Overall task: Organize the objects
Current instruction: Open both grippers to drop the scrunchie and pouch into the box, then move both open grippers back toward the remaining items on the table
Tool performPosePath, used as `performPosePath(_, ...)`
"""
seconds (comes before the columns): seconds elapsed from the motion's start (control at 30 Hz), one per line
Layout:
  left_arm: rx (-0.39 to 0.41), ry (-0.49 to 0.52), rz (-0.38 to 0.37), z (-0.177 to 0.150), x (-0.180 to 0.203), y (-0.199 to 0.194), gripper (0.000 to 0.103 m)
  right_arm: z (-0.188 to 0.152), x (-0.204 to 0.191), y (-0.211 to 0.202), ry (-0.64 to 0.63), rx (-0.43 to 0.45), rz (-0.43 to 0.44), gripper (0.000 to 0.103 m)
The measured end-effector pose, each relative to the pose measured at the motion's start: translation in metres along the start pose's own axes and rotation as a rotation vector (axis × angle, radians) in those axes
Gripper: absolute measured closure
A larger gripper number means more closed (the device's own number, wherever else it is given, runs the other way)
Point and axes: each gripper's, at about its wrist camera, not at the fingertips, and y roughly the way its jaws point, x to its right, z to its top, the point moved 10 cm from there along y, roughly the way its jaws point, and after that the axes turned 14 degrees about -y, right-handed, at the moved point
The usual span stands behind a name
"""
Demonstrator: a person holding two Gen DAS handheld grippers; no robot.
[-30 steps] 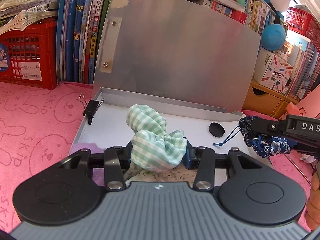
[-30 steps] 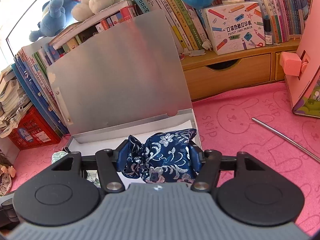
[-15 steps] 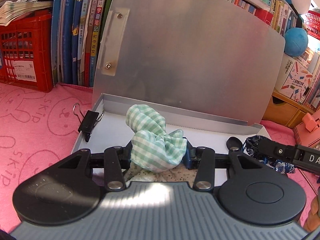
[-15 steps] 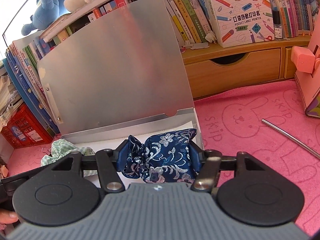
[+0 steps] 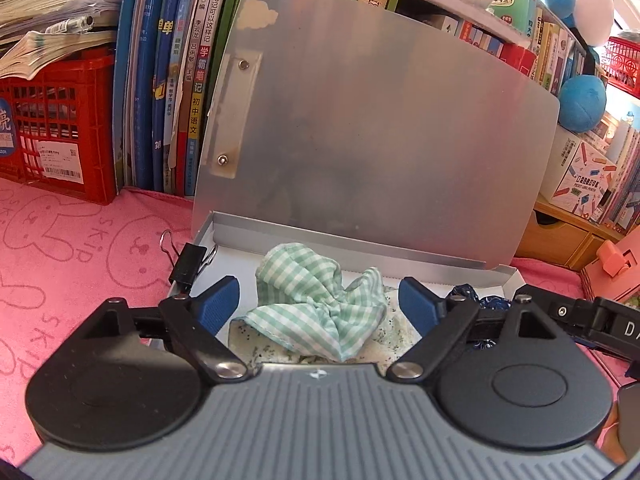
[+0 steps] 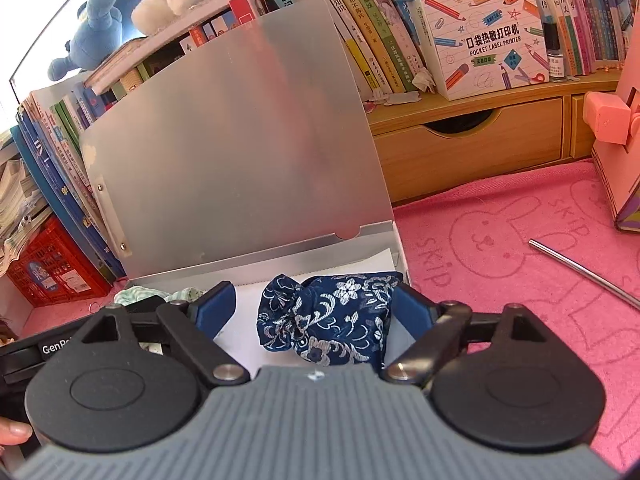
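Note:
A silver box (image 5: pixel 320 232) stands open on the pink towel, its lid (image 5: pixel 380 120) raised against the books. Inside it lies a green checked cloth pouch (image 5: pixel 316 304), between the blue pads of my left gripper (image 5: pixel 318 284), whose jaws are opening and stand clear of the cloth. A navy floral pouch (image 6: pixel 332 320) lies at the right end of the box (image 6: pixel 256 264). My right gripper (image 6: pixel 314 288) straddles it, jaws opening, pads off the fabric. A black binder clip (image 5: pixel 188 264) sits on the box's left rim.
A red crate (image 5: pixel 52 120) and a row of upright books (image 5: pixel 176 80) stand behind the box on the left. Wooden drawers (image 6: pixel 472 148) and a label printer carton (image 6: pixel 480 40) are behind on the right. A metal rod (image 6: pixel 584 274) lies on the towel.
Both grippers went from shut on their pouches to wide apart. The green pouch and the navy pouch now rest loose in the box.

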Motion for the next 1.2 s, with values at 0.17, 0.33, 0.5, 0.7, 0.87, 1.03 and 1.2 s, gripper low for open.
performPosePath(0.17,0.034,0.021,-0.006,0.006,0.005,-0.034,0.009,0.005,-0.004,-0.025,-0.001,0.032,0.008,0.005)
performPosePath(0.33,0.046,0.042,-0.03,0.0,0.01,-0.069,0.009,0.008,-0.014,-0.061,-0.059,0.073,0.003,0.003)
performPosePath(0.5,0.076,0.106,-0.066,-0.014,0.018,-0.117,0.009,0.007,-0.03,-0.106,-0.128,0.125,0.019,0.001)
performPosePath(0.7,0.099,0.156,-0.111,-0.038,0.022,-0.181,0.008,-0.003,-0.051,-0.162,-0.186,0.184,0.061,0.0)
performPosePath(0.87,0.106,0.17,-0.16,-0.071,0.017,-0.225,0.008,-0.024,-0.065,-0.203,-0.214,0.221,0.102,0.0)
performPosePath(1.03,0.131,0.165,-0.187,-0.102,0.005,-0.261,0.008,-0.049,-0.073,-0.234,-0.246,0.246,0.109,0.0)
performPosePath(1.2,0.142,0.159,-0.188,-0.134,-0.013,-0.284,0.008,-0.08,-0.08,-0.257,-0.3,0.264,0.08,0.0)
